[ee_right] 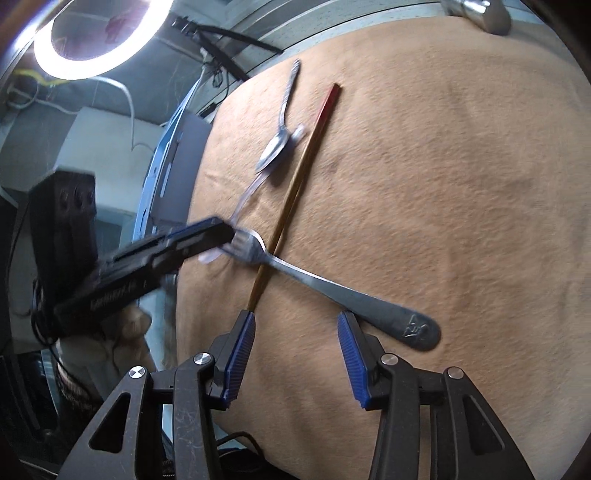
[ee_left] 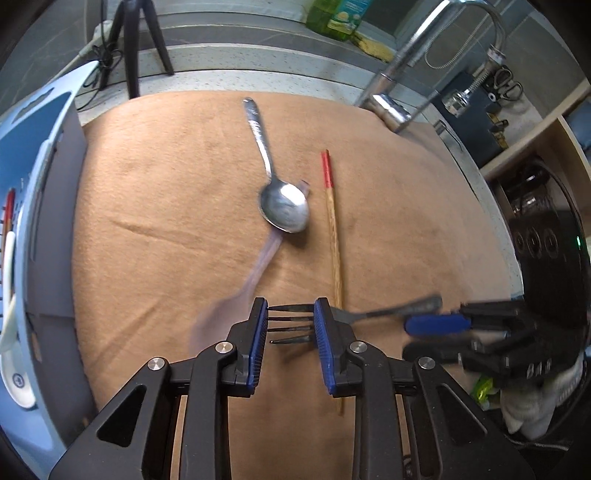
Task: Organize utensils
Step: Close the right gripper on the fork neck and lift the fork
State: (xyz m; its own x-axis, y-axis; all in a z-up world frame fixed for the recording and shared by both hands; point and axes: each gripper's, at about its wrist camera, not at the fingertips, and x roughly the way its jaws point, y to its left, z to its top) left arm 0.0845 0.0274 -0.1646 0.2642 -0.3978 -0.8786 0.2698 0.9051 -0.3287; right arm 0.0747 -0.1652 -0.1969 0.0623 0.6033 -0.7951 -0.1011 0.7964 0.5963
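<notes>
On the tan cloth point(ee_left: 166, 184) a metal fork point(ee_left: 388, 312) lies crosswise, tines pointing left. My left gripper point(ee_left: 291, 328) stands open around the tines, its pads close to them. The fork point(ee_right: 332, 291) crosses over a wooden chopstick point(ee_left: 334, 240) with a red end. A metal spoon point(ee_left: 284, 210) rests on a clear plastic utensil point(ee_left: 266, 258), which is blurred. My right gripper point(ee_right: 295, 332) is open over bare cloth. The chopstick point(ee_right: 295, 184) ends at its left pad, and the fork handle's end lies just beyond its right pad. The left gripper point(ee_right: 221, 236) hides part of the tines.
A light blue rack point(ee_left: 40, 173) at the left edge holds a red-tipped chopstick and a white utensil. Behind the cloth stand a chrome faucet point(ee_left: 388, 107), a green bottle point(ee_left: 336, 14) and a tripod point(ee_left: 136, 44). A ring light point(ee_right: 92, 37) glows at upper left.
</notes>
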